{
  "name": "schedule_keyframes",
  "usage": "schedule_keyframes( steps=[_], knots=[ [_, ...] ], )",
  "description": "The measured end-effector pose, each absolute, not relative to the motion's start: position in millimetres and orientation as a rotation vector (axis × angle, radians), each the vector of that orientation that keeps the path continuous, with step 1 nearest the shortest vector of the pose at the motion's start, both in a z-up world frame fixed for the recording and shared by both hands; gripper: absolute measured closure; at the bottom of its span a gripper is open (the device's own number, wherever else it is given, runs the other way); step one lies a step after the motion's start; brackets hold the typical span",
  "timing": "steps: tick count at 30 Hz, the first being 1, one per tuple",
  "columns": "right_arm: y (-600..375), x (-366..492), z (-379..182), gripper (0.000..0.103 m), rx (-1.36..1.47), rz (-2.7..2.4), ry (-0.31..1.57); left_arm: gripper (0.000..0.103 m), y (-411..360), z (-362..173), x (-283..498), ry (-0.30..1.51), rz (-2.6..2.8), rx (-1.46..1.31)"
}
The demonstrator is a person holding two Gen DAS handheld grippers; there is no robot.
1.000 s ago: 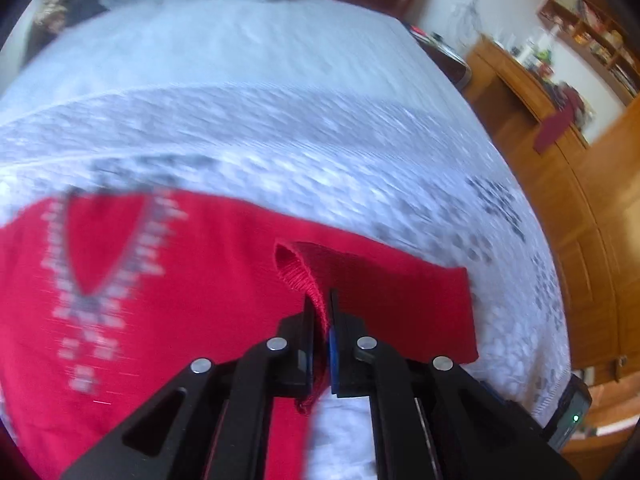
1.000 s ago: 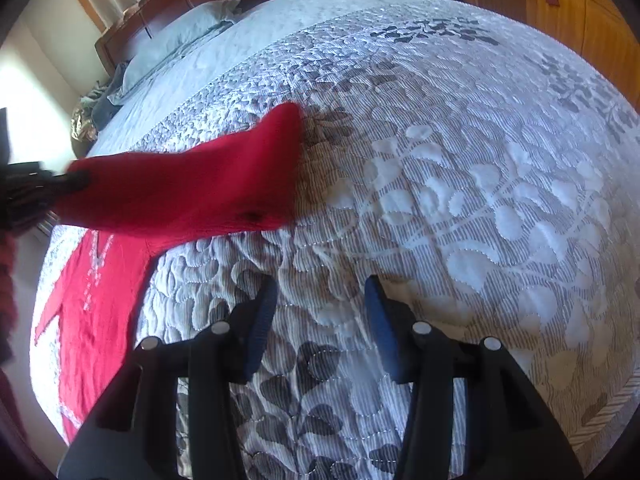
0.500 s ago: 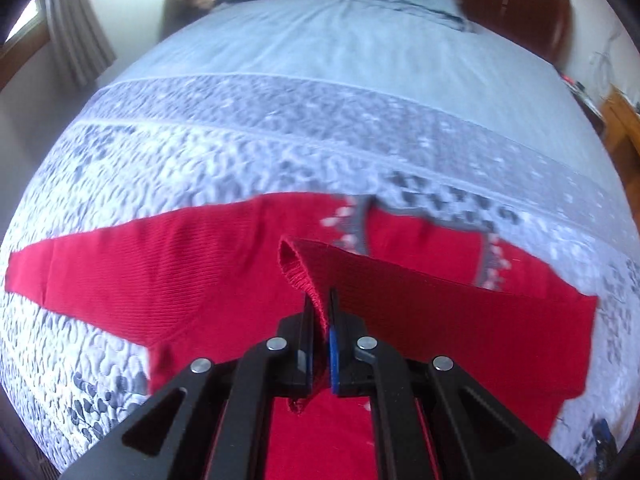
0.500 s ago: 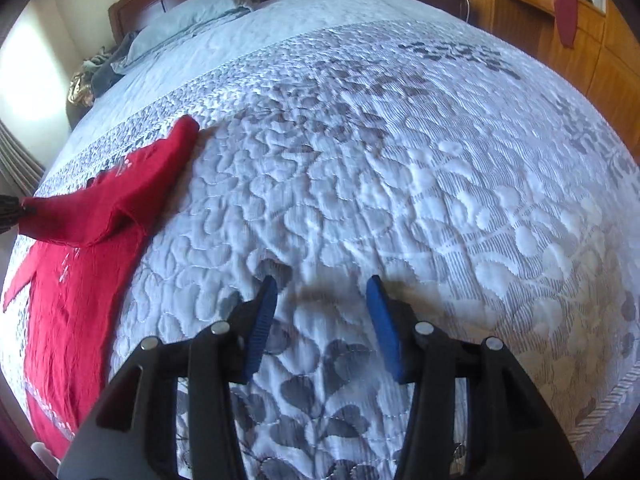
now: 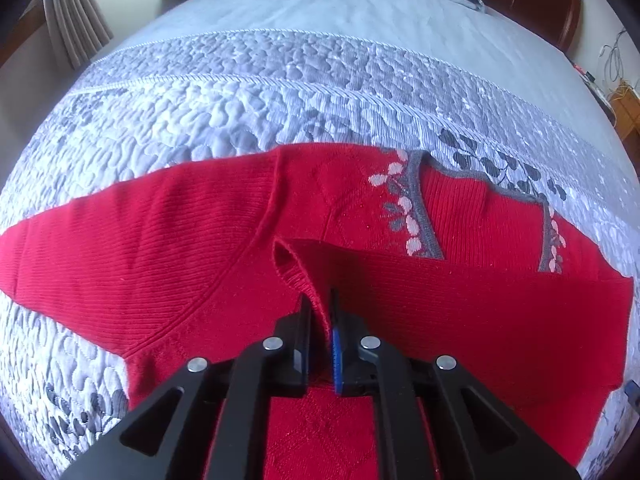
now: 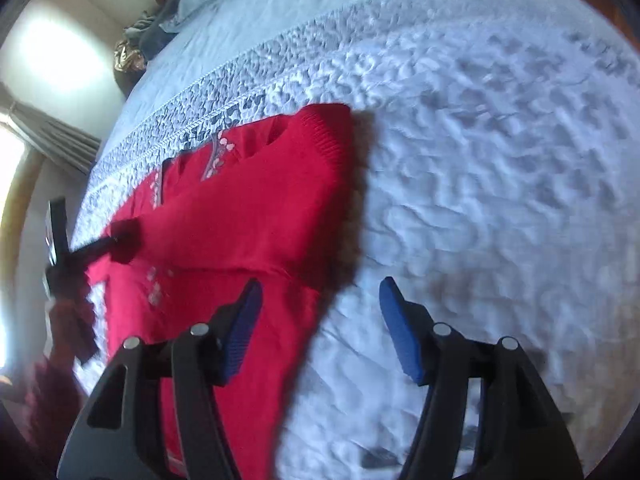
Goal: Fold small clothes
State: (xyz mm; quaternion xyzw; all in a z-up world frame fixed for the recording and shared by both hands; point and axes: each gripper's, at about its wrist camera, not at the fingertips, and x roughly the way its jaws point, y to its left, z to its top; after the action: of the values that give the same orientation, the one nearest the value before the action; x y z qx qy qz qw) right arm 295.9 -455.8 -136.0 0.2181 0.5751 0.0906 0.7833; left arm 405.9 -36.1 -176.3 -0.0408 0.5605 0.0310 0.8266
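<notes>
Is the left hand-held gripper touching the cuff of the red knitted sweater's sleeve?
Touching. The left wrist view shows the left hand-held gripper pinching the ribbed cuff of the red knitted sweater, with no gap at the pads.

Left gripper (image 5: 320, 312): matte black angular finger arms with triangular cut-outs; four round silver screw heads across the linkage; one blue ribbed pad edge visible; right gripper (image 6: 320, 312): same black frame, silver screws, two blue ribbed pads (image 6: 400, 336); dark red sleeve (image 6: 60, 344), blurred, at the right view's left edge.
</notes>
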Motion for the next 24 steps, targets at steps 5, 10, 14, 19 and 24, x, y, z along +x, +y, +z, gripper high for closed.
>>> schedule_keyframes(
  steps=[5, 10, 14, 19, 24],
  knots=[
    [-440.8, 322.2, -159.5, 0.077, 0.463, 0.143, 1.351, 0.082, -33.5, -186.2, 403.6, 1.232, 0.048, -0.081],
    [-437.6, 315.7, -158.1, 0.093, 0.352, 0.14, 1.366, 0.07, -33.7, -190.1, 397.0, 1.228, 0.012, -0.011],
    [-430.6, 318.8, -162.3, 0.089, 0.271, 0.145, 1.398, 0.068, -35.2, -196.9, 395.4, 1.211, -0.004, 0.026],
    [-442.5, 344.1, -124.4, 0.054, 0.285, 0.091, 1.293, 0.066, -21.6, -169.8, 387.5, 1.175, 0.009, -0.074],
    [-454.5, 393.8, -136.6, 0.06, 0.369, 0.055, 1.324, 0.061, -33.6, -147.1, 389.0, 1.096, -0.027, -0.086]
  ],
)
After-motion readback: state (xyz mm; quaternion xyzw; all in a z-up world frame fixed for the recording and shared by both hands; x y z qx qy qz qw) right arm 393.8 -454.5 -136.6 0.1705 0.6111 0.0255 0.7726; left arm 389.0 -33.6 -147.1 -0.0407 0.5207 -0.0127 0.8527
